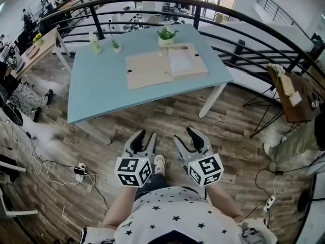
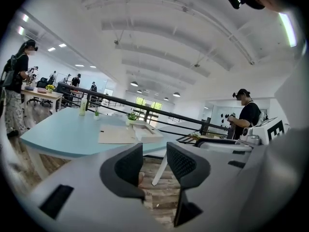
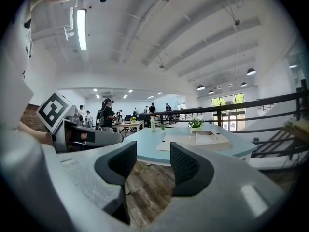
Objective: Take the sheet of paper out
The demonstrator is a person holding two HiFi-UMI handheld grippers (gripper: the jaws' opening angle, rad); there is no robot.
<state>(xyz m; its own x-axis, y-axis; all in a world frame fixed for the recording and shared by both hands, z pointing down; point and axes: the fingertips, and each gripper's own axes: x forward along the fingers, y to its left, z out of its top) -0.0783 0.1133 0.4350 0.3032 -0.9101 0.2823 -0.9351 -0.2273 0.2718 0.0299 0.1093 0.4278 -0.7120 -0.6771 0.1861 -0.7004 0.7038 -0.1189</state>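
Note:
A flat wooden box (image 1: 152,70) lies open on the light blue table (image 1: 99,90), its lid folded out to the left. A white sheet of paper (image 1: 183,60) rests in its right half. Both grippers hang over the wood floor in front of the person's body, well short of the table. The left gripper (image 1: 144,139) is open and holds nothing. The right gripper (image 1: 192,136) is open and empty too. In the left gripper view the box (image 2: 126,134) shows far beyond the left gripper (image 2: 154,161). The right gripper view shows the box (image 3: 205,140) past the right gripper (image 3: 153,161).
A potted plant (image 1: 166,35), a small plant (image 1: 116,46) and a bottle (image 1: 95,43) stand at the table's far edge. A black curved railing (image 1: 244,27) runs behind it. Cables and a power strip (image 1: 80,172) lie on the floor at left. A brown side table (image 1: 294,98) stands right.

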